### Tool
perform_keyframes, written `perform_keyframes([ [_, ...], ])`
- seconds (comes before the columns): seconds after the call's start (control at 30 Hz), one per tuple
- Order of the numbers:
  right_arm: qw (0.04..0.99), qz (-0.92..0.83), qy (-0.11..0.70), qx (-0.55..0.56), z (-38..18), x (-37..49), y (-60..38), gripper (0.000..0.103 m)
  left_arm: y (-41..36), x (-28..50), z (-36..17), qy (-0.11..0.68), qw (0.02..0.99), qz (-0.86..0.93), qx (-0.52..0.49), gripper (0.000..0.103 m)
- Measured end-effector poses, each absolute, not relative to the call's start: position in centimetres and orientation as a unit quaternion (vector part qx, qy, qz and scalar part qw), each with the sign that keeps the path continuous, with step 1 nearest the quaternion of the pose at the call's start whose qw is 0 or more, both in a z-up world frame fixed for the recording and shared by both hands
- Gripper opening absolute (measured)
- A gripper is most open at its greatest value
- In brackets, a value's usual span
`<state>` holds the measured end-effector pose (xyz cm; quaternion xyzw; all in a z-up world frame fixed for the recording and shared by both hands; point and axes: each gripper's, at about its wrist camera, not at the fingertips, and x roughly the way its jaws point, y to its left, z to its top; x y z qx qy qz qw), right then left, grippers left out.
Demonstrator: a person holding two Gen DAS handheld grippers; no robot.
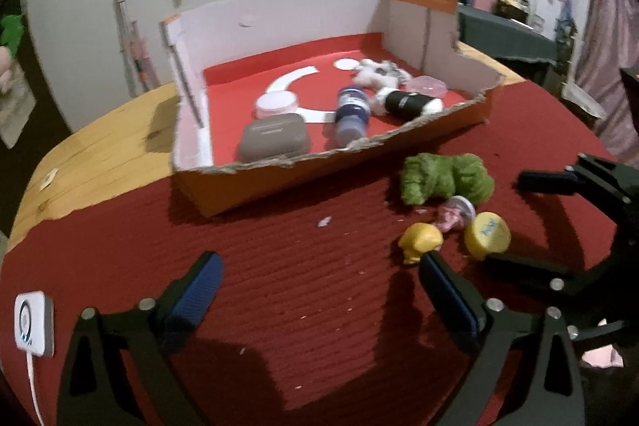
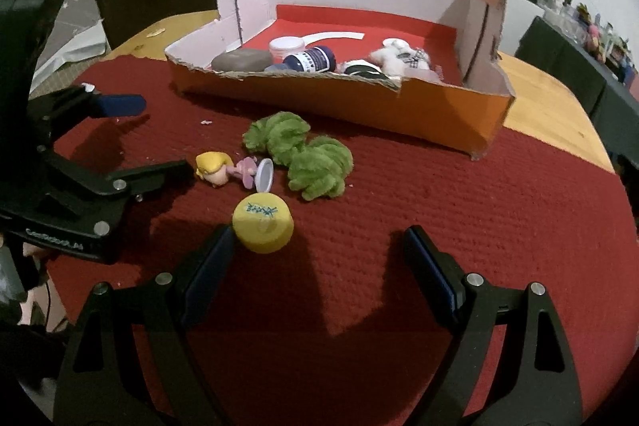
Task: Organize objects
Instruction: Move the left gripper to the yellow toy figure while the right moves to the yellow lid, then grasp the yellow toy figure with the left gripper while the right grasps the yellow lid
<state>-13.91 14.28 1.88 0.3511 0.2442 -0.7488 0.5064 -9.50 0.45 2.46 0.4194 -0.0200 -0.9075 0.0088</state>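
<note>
Here, nearest the cameras, both grippers hang above the red mat [image 2: 399, 194] with nothing between their pads: the left gripper [image 1: 319, 282] stands spread wide over bare mat near the mat's front edge, and the right gripper [image 2: 319, 250] is likewise released, its left pad just beside the yellow cap [image 2: 262, 223], whether touching I cannot tell. No earlier view is at hand, so I say nothing of how the jaws came to stand so. Just beyond, three loose things lie together toward the middle of the mat, probably because they are the ones not yet sorted: the one yellow cap, one small doll [image 2: 229, 168] with a yellow head and pink body lying on its side, and one green plush toy [image 2: 303, 154] bunched in two lumps behind it. The left gripper's far finger reaches in beside the doll's head, so each hand seems lined up on its own piece. Farther back, the cardboard box [image 2: 439, 110] sits across the mat's rear edge, its front wall cut low, likely to ease dropping things in. In it I count six items: one grey case [image 1: 275, 140], one white jar [image 1: 276, 104], one blue bottle [image 1: 351, 116], one black-and-white roll [image 1: 411, 104], one white plush [image 1: 375, 72] and one clear pink lid [image 1: 429, 86]. The wooden table [image 1: 104, 154] shows at the mat's left corner.
</note>
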Motion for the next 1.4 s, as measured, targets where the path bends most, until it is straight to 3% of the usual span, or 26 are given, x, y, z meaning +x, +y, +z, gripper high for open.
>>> perform_keyframes([
  [0.1,0.518,-0.741,0.247,0.349,1.9,-14.0,14.2,0.083,0.7,-9.9,2.6,-0.021,-0.026,-0.905,0.424,0.091],
  [0.37,0.56,-0.715,0.235,0.346,2.3,-14.2,14.1,0.052,2.2,-11.2,2.2,-0.042,-0.093,-0.898,0.427,0.067],
  [0.6,0.574,-0.705,0.248,0.333,2.2,-13.7,13.6,0.046,3.2,-12.0,2.2,-0.046,-0.122,-0.897,0.423,0.056],
  [0.7,0.582,-0.699,0.247,0.334,2.2,-13.7,13.5,0.04,3.6,-12.1,2.1,-0.049,-0.132,-0.896,0.422,0.046],
  [0.83,0.59,-0.694,0.246,0.33,2.1,-13.6,13.3,0.033,4.0,-12.4,2.2,-0.04,-0.156,-0.893,0.421,0.023],
  [0.87,0.592,-0.694,0.245,0.328,2.1,-13.6,13.4,0.029,4.0,-12.4,2.2,-0.037,-0.16,-0.892,0.42,0.022],
  [1.4,0.598,-0.712,0.207,0.305,4.8,-13.4,15.8,0.029,3.7,-10.5,4.9,-0.021,-0.132,-0.919,0.37,0.022],
])
